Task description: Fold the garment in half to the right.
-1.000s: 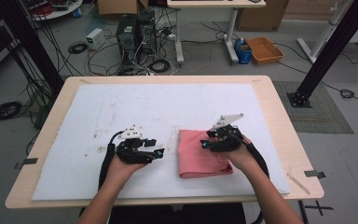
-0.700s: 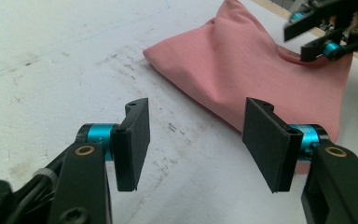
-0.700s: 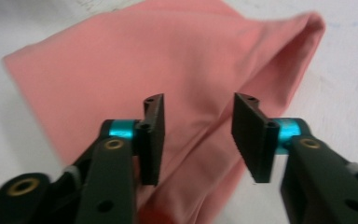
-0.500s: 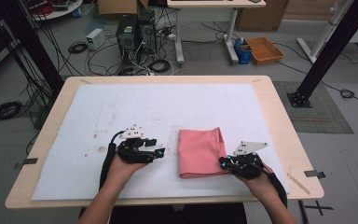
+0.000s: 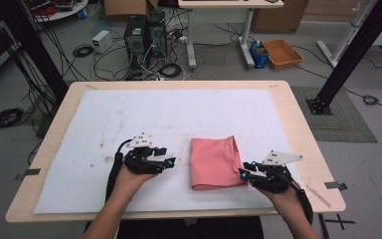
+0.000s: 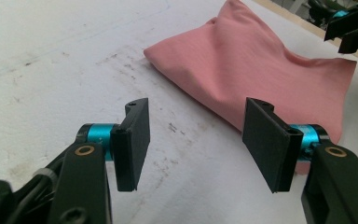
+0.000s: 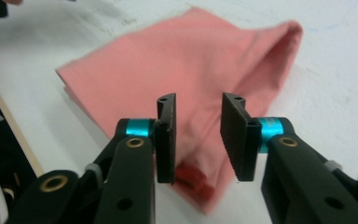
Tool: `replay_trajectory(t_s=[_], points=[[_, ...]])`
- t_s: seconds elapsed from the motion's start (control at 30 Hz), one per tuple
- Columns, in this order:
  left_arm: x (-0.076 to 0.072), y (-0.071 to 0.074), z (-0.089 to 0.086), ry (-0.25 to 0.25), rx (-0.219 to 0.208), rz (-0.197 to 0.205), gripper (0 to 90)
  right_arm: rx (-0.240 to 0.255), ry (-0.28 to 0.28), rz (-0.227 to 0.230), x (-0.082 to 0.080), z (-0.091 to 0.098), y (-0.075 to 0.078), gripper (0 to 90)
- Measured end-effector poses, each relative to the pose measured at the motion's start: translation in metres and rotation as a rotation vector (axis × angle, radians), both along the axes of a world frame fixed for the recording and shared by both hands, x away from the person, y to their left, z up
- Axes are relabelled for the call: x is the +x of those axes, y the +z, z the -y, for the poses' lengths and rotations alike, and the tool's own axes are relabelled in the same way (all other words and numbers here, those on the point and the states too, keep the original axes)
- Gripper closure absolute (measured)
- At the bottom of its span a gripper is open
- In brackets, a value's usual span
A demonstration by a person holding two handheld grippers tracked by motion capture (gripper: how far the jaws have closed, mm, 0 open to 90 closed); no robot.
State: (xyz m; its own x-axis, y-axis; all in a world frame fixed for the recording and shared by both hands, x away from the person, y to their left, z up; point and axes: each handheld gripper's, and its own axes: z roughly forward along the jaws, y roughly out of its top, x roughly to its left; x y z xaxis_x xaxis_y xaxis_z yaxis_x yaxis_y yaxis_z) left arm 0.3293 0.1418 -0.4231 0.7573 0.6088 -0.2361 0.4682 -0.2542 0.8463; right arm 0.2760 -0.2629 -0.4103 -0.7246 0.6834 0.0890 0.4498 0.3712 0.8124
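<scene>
Pink cloth (image 5: pixel 215 162): folded, lying on the white mat (image 5: pixel 179 119) between both grippers. Left gripper (image 5: pixel 165 158): jaws apart, empty, just beside the cloth's left edge. Right gripper (image 5: pixel 245 171): at the cloth's near right corner; jaws have just been opening, a gap between them, cloth blurred beneath; contact cannot be told.

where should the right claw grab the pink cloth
At the near right corner of the cloth, coming in low from the right. The folded layers stack thickest there, and the right claw already points at that corner with jaws apart.
</scene>
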Motion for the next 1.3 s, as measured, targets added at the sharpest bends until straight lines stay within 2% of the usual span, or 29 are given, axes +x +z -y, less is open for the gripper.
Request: replay_trajectory(t_s=[0.1, 0.17, 0.27, 0.33, 0.47, 0.73, 0.9, 1.0, 1.07, 1.2, 1.3], points=[[0.001, 0.0, -0.002, 0.021, 0.045, 0.021, 40.4, 0.002, 0.006, 0.005, 0.006, -0.007, 0.003, 63.2], [0.001, -0.001, -0.003, 0.036, 0.06, 0.026, 38.8, -0.013, 0.017, -0.012, 0.011, -0.01, -0.002, 63.6], [0.002, -0.001, -0.008, 0.054, 0.068, 0.037, 36.1, -0.051, 0.033, -0.071, 0.013, -0.014, -0.016, 70.1], [0.003, 0.0, -0.012, 0.071, 0.061, 0.037, 34.5, -0.052, 0.036, -0.08, 0.012, -0.012, -0.022, 78.4], [0.005, 0.0, -0.016, 0.087, 0.059, 0.036, 32.7, -0.043, 0.02, -0.061, 0.005, -0.008, -0.023, 87.5], [0.004, 0.0, -0.014, 0.07, 0.067, 0.032, 32.7, -0.028, -0.011, -0.033, -0.006, 0.004, -0.017, 88.3], [0.003, 0.0, -0.014, 0.073, 0.064, 0.029, 32.7, -0.009, -0.047, -0.065, -0.006, 0.013, -0.027, 87.8], [0.003, 0.0, -0.014, 0.075, 0.062, 0.027, 32.7, 0.001, -0.054, -0.072, -0.006, 0.014, -0.029, 83.2], [0.004, 0.0, -0.014, 0.073, 0.061, 0.026, 32.7, -0.012, -0.064, -0.06, -0.005, 0.014, -0.027, 75.6], [0.004, 0.001, -0.015, 0.075, 0.056, 0.028, 32.7, -0.021, -0.08, -0.016, -0.004, 0.013, -0.016, 71.1], [0.004, 0.002, -0.016, 0.079, 0.057, 0.032, 32.7, -0.012, -0.063, 0.021, 0.0, 0.005, -0.005, 65.9]])
